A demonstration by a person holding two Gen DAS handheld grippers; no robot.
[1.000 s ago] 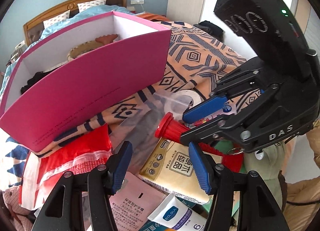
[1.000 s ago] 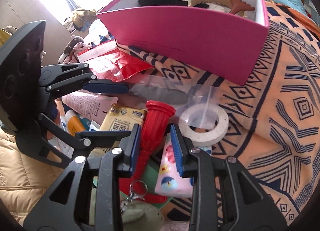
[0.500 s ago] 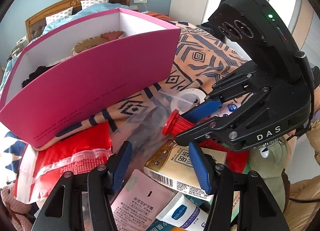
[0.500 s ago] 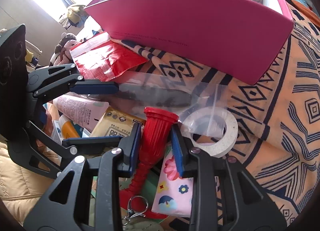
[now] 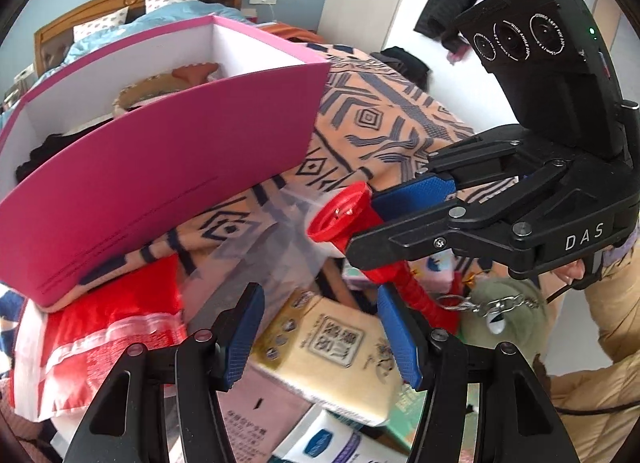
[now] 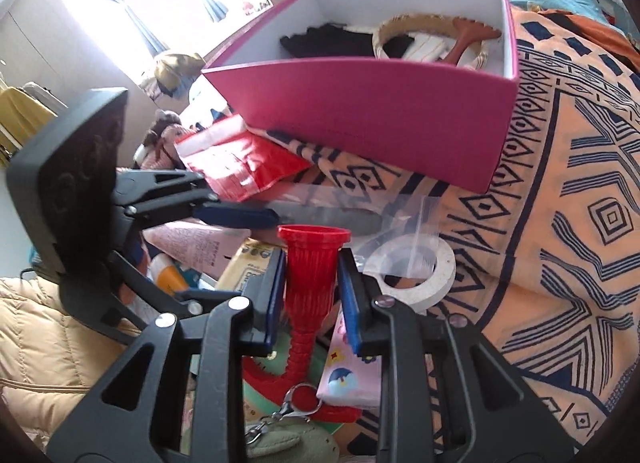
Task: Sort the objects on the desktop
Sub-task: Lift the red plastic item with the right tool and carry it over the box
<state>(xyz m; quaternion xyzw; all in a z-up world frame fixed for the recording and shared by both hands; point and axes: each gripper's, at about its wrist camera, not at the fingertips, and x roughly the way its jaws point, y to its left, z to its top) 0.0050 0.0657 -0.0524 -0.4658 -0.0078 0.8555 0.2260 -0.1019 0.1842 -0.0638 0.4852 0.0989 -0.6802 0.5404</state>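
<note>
The red horn [image 6: 311,263] had been lifted clear of the clutter, clamped by the right gripper [image 6: 312,295], toward the pink box [image 6: 380,103]; the left gripper [image 5: 320,339] was held open, empty.

Lettering among the clutter
"DAS" stands in white on the right gripper [image 5: 362,223] body; the yellow packet [image 5: 336,347] carries Chinese characters too blurred to read.

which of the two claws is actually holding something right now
The right claw: its blue pads pinch the red horn at its ribbed bell. The left claw is open, with nothing between its pads.
</note>
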